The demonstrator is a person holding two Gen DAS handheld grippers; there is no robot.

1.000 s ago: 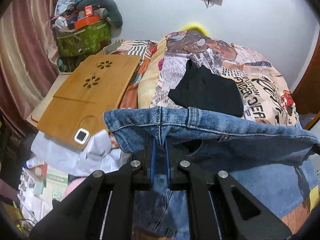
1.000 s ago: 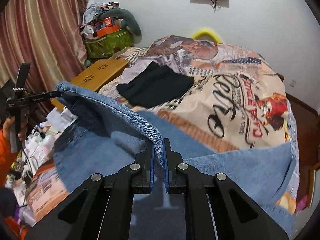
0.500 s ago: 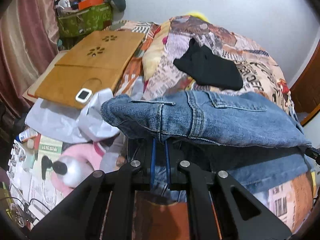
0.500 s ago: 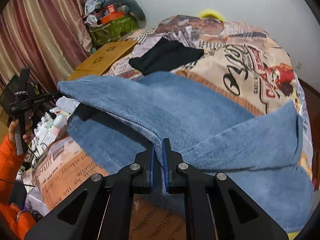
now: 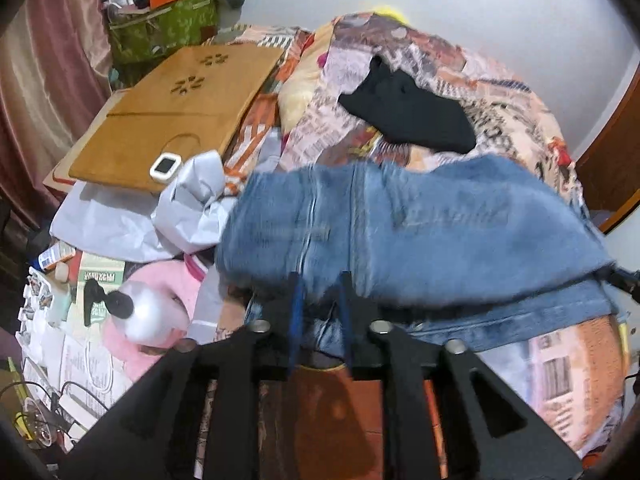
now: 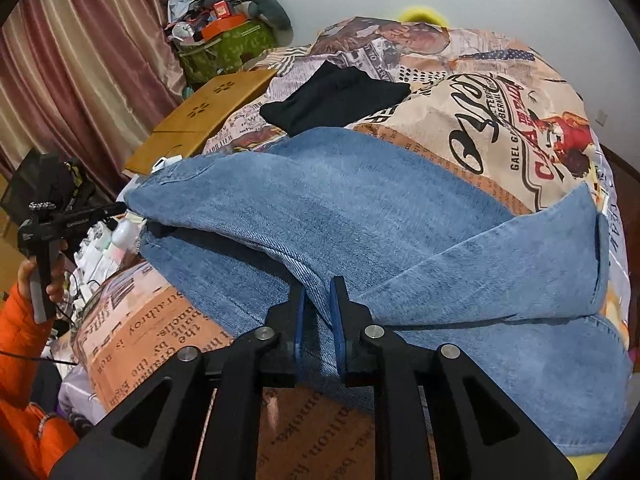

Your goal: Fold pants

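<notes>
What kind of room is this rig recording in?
Most likely a lived-in bedroom: the jeans lie on a bed with a newspaper-print cover, pink curtains hang on the left, and a green bag overflowing with clutter stands against the wall.

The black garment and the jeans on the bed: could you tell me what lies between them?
Only a narrow strip of the printed bedspread separates the black garment from the jeans; nothing else lies there. The right wrist view shows it best.

Both grippers came down and the jeans (image 6: pixel 360 208) got folded over flat; left gripper (image 5: pixel 320 300) and right gripper (image 6: pixel 317 304) jaws are opening now.
</notes>
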